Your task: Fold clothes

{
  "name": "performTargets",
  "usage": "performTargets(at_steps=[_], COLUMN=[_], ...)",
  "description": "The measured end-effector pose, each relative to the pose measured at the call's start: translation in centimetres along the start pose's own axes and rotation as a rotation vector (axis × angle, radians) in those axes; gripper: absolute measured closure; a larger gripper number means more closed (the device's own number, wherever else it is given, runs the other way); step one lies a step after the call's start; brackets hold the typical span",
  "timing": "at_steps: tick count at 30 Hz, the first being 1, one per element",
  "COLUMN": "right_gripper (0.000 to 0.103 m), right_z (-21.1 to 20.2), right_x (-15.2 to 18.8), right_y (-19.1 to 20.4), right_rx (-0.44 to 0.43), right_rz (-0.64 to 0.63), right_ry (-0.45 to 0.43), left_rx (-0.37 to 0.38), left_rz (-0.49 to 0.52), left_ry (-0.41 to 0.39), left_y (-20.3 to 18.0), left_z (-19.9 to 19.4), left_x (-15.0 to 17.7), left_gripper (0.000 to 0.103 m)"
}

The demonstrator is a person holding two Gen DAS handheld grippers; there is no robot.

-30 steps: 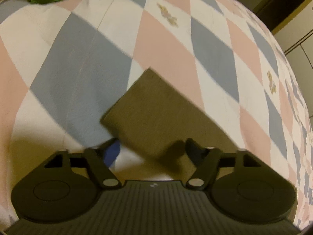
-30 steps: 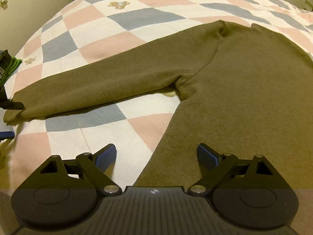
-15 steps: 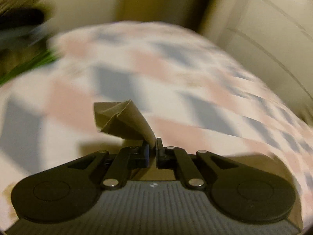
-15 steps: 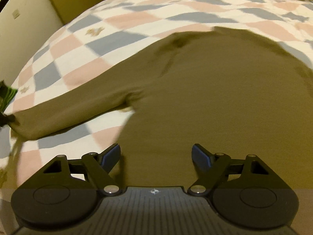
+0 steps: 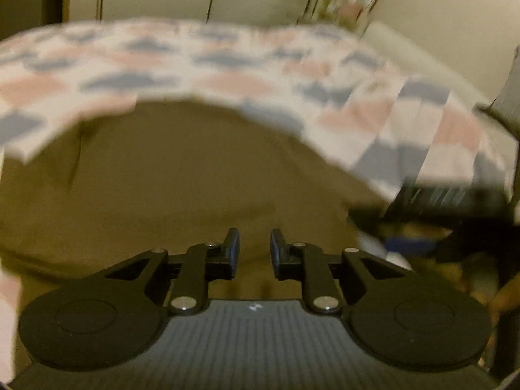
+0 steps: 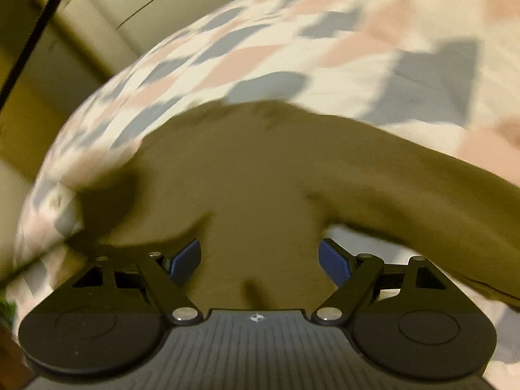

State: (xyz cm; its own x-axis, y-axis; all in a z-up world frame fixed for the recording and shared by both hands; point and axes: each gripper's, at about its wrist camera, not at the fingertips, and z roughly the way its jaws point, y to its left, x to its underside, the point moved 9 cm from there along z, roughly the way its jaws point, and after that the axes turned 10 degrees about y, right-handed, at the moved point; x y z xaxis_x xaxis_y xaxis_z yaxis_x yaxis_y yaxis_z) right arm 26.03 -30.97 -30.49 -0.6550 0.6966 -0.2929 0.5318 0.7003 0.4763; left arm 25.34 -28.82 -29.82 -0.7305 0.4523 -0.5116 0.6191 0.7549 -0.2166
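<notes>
Two grippers work over an olive-brown sweater (image 5: 182,175) that lies spread on a bed with a quilt (image 5: 227,65) checked in pink, blue-grey and white. The left gripper (image 5: 255,248) hangs low above the body of the sweater, its jaws parted by a narrow gap with nothing between them; only cloth shows beyond the blue pads (image 5: 233,247). At the right edge of this blurred view a dark shape with a blue patch (image 5: 409,245) sits near the sweater's edge, too smeared to name.

The right gripper (image 6: 260,260) has its jaws spread wide and grips nothing. The sweater (image 6: 247,169) fills the space ahead of and beneath it, and a sleeve (image 6: 422,191) runs off to the right over the quilt (image 6: 292,42). Pale cupboard doors (image 6: 136,3) stand behind the bed.
</notes>
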Motion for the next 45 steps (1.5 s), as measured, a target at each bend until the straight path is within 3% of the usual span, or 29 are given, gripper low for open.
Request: performTargets(at_steps=[2, 4, 6, 9, 12, 16, 17, 19, 20, 24, 26, 28, 29, 35, 40, 43, 45], right_gripper=[0.020, 0.029, 0.037, 0.040, 0.041, 0.044, 0.049, 0.094, 0.096, 0.098, 0.098, 0.098, 0.098, 0.097, 0.097, 0.097, 0.097], right_z=[-0.4, -0.3, 0.3, 2.0, 4.1, 7.7, 8.4, 9.4, 9.5, 5.3, 2.6, 1.4, 1.5, 3.9, 3.5, 3.5, 1.9], right_x=[-0.1, 0.0, 0.4, 1.1, 1.1, 0.4, -0.1, -1.0, -1.4, -4.5, -5.5, -6.3, -6.6, -6.2, -6.8, -7.2, -7.7], right_y=[-1.6, -2.3, -1.9, -0.6, 0.9, 2.1, 2.7, 4.0, 5.0, 7.9, 6.8, 3.6, 1.7, -2.8, -1.5, -1.2, -0.5], right_rx=[-0.054, -0.126, -0.219, -0.314, -0.366, -0.362, -0.379, -0.425, -0.433, -0.460, -0.408, -0.290, -0.226, -0.125, -0.177, -0.173, -0.210], right_rz=[0.056, 0.084, 0.117, 0.175, 0.191, 0.223, 0.231, 0.225, 0.195, 0.019, -0.001, 0.040, 0.070, 0.186, 0.139, 0.129, 0.080], right_ry=[0.010, 0.028, 0.057, 0.114, 0.145, 0.172, 0.169, 0.167, 0.162, -0.045, -0.149, -0.206, -0.205, -0.125, -0.128, -0.126, -0.198], left_rx=[-0.029, -0.066, -0.090, -0.120, -0.150, -0.190, -0.200, -0.217, -0.222, -0.239, -0.245, -0.259, -0.266, -0.317, -0.373, -0.422, -0.419], left_rz=[-0.018, -0.027, -0.041, -0.063, -0.086, -0.116, -0.116, -0.104, -0.100, -0.095, -0.090, -0.076, -0.065, -0.042, 0.019, 0.022, -0.026], left_ry=[0.029, 0.046, 0.061, 0.082, 0.104, 0.132, 0.135, 0.130, 0.123, 0.100, 0.088, 0.083, 0.081, 0.070, 0.076, 0.054, 0.066], left_y=[0.7, 2.0, 3.5, 5.6, 7.8, 10.7, 11.1, 11.6, 11.8, 12.5, 12.8, 13.1, 13.2, 14.4, 15.0, 15.9, 16.8], left_z=[-0.2, -0.5, -0.5, -0.4, -0.3, -0.1, -0.1, 0.0, 0.0, 0.3, 0.6, 1.1, 1.4, 2.7, 4.0, 3.6, 3.4], left_x=[1.2, 1.8, 2.0, 2.3, 2.6, 2.9, 3.0, 3.2, 3.0, 2.0, 1.5, 1.0, 0.8, -0.9, -2.2, -2.2, -1.7], left_gripper=[0.086, 0.085, 0.083, 0.082, 0.082, 0.082, 0.082, 0.082, 0.082, 0.082, 0.082, 0.082, 0.082, 0.081, 0.076, 0.079, 0.079])
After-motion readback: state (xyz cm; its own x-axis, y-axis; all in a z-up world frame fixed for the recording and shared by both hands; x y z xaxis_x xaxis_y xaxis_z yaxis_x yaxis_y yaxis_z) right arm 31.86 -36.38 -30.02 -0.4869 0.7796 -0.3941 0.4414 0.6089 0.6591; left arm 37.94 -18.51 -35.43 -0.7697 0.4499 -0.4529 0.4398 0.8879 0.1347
